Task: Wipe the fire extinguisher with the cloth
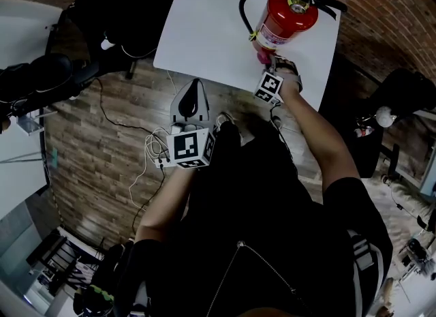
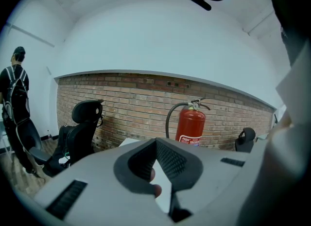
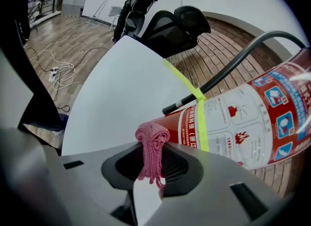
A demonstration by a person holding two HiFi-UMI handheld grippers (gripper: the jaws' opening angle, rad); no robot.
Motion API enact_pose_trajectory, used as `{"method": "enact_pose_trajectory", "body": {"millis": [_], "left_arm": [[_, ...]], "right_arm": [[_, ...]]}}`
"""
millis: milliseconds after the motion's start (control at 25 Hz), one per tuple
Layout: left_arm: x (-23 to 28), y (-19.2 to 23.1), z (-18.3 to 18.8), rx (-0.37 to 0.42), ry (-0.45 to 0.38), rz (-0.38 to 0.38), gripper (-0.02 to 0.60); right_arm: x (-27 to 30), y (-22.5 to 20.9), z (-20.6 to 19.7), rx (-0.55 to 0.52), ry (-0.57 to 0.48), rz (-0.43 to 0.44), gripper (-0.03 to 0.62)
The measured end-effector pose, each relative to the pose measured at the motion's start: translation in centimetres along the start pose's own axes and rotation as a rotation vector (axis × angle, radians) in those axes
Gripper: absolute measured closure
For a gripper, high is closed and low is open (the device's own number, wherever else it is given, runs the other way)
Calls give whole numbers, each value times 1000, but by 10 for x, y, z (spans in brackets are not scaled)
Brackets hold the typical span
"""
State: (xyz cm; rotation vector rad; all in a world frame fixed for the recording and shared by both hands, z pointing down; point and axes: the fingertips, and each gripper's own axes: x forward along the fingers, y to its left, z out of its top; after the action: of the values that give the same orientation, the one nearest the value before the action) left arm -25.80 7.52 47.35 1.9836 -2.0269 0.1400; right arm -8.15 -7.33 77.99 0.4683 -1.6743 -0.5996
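While a bunched pink cloth is being pinched between its closed jaws, the right gripper is being held at the bottom end of the red fire extinguisher. The cloth is being pressed against the red shell, at 8 o'clock from the white label. Seen from the head view, the extinguisher is being carried upright by the white worktop, at 1 o'clock from that gripper. The left gripper is being held at 8 o'clock from the right one, off the worktop's near edge, with its jaws together on nothing. It is being pointed toward the extinguisher and a brick wall.
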Motion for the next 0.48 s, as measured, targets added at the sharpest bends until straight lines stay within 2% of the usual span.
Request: {"method": "enact_pose_trajectory", "body": {"millis": [480], "left_arm": [[-4,-11,8,5,-31,-23,571]], "right_arm": [[-46,-33,5,-22,-20,-57,491]]}}
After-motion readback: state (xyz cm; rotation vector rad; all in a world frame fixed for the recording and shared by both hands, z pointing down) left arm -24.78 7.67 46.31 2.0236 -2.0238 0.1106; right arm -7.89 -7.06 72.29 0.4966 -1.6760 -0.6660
